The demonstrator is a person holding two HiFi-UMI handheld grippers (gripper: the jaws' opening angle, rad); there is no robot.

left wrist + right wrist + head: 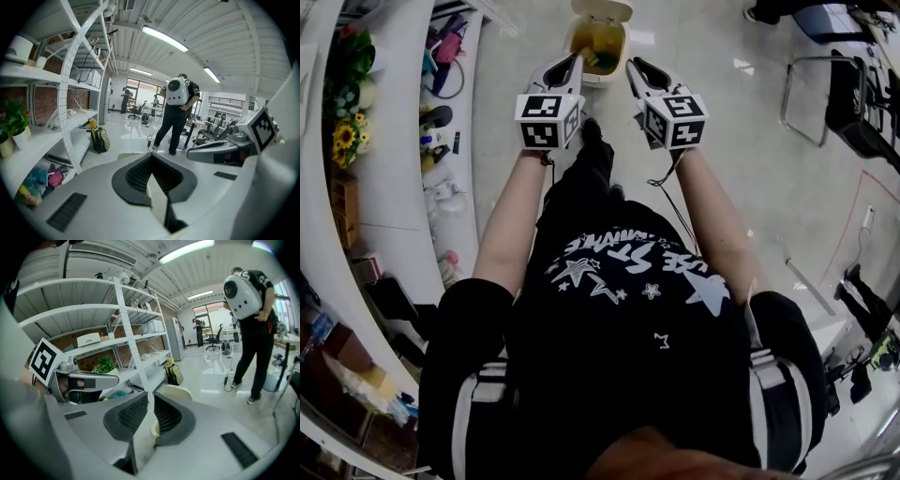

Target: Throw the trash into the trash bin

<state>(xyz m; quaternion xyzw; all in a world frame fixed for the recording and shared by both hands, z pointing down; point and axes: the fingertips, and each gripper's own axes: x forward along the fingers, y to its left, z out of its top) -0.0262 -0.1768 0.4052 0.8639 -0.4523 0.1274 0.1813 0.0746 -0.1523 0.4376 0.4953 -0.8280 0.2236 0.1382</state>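
A cream trash bin (624,47) stands on the floor ahead with its lid (602,8) swung up. Yellowish trash (596,39) lies inside it. My left gripper (575,59) hangs just short of the bin's near left rim; its jaws (151,158) meet at the tips with nothing in them. My right gripper (634,64) sits beside the bin's near right rim. Its jaws (150,401) leave only a narrow slit and hold nothing. Through that slit I see the bin's rim (153,428), with its lid (176,392) behind.
White curved shelving (389,141) runs along the left with plants, sunflowers (344,138) and small items. A chair (830,89) stands at the right. A person with a white backpack (177,91) stands further off, and a green backpack (100,139) leans by the shelf.
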